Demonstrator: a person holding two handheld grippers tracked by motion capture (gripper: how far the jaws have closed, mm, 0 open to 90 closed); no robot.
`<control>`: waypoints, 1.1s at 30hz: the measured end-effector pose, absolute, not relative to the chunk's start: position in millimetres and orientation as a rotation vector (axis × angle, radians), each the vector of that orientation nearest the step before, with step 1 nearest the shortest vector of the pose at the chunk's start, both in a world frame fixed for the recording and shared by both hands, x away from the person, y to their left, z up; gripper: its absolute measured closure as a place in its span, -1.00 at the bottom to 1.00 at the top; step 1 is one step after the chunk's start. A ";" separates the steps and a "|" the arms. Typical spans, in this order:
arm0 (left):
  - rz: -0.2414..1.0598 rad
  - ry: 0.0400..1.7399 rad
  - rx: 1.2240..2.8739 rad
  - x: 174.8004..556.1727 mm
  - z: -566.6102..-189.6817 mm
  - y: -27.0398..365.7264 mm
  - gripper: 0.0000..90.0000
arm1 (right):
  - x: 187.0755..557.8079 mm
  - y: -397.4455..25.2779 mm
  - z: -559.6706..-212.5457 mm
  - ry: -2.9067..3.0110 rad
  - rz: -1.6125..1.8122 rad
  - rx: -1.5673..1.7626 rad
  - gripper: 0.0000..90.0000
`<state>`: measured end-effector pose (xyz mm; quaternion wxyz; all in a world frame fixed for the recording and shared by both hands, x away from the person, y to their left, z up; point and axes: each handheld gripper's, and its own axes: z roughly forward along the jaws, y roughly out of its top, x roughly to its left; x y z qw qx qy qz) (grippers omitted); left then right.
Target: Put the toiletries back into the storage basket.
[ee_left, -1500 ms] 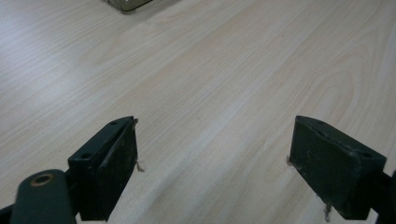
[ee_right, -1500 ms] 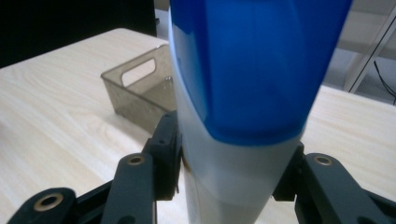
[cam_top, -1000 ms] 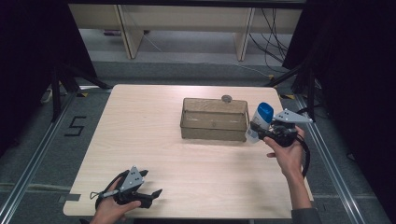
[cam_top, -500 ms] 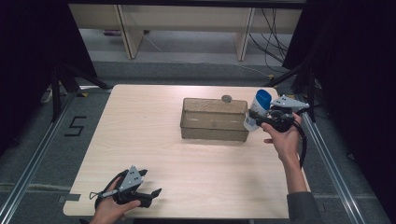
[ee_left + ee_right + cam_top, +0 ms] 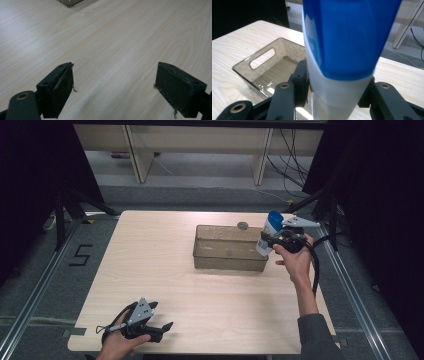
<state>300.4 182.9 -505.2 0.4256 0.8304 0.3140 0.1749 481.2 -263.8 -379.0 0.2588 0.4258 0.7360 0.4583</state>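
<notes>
A white bottle with a blue cap is held in the air at the right end of a smoky clear bin, tilted cap up. My right gripper is shut on its white body. My left gripper rests at the table's front left edge, open, with only bare wood between its jaws.
The bin stands mid-table and looks empty, with handle slots in its ends. A small round grey object lies on the table just behind it. Shelving legs and cables stand beyond the far edge.
The right gripper has carried the bottle up and slightly left, from beside the bin's right end to above its right rim. The left gripper has stayed put.
</notes>
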 end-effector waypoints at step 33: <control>0.420 0.784 2.060 300.5 -505.1 183.3 -0.67 | 499.4 -247.1 -407.3 2.050 1.189 1.203 0.24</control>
